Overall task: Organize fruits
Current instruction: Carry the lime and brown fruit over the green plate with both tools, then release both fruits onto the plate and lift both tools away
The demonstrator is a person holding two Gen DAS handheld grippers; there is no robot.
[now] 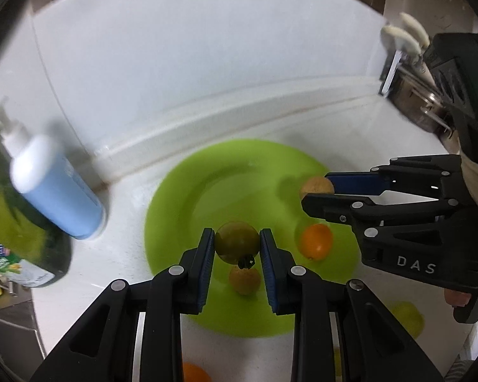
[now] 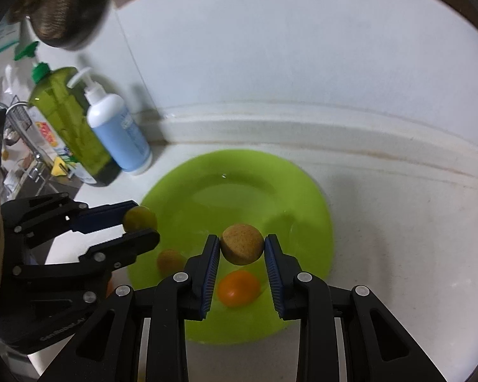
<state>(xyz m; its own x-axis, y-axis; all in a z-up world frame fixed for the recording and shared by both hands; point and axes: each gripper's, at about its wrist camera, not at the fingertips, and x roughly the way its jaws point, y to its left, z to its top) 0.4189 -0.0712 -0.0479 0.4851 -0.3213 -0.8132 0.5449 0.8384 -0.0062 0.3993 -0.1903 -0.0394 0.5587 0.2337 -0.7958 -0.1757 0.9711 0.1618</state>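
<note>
A lime green plate [image 1: 188,197] [image 2: 296,197] lies on the white counter by the wall. My left gripper [image 1: 237,245] [image 2: 140,222] is shut on a green-yellow round fruit [image 1: 236,242] [image 2: 139,219] and holds it above the plate's near side. My right gripper [image 2: 242,248] [image 1: 315,192] is shut on a tan brown round fruit [image 2: 242,243] [image 1: 315,186] above the plate's right part. On the plate lie an orange fruit [image 1: 315,241] [image 2: 239,288] and a second tan fruit [image 1: 244,279] [image 2: 170,260].
A blue pump bottle [image 1: 57,187] [image 2: 119,130] and a green detergent bottle [image 1: 19,222] [image 2: 70,121] stand left of the plate. A yellow fruit [image 1: 406,316] and an orange one [image 1: 194,374] lie on the counter. A metal rack with utensils [image 1: 414,73] stands far right.
</note>
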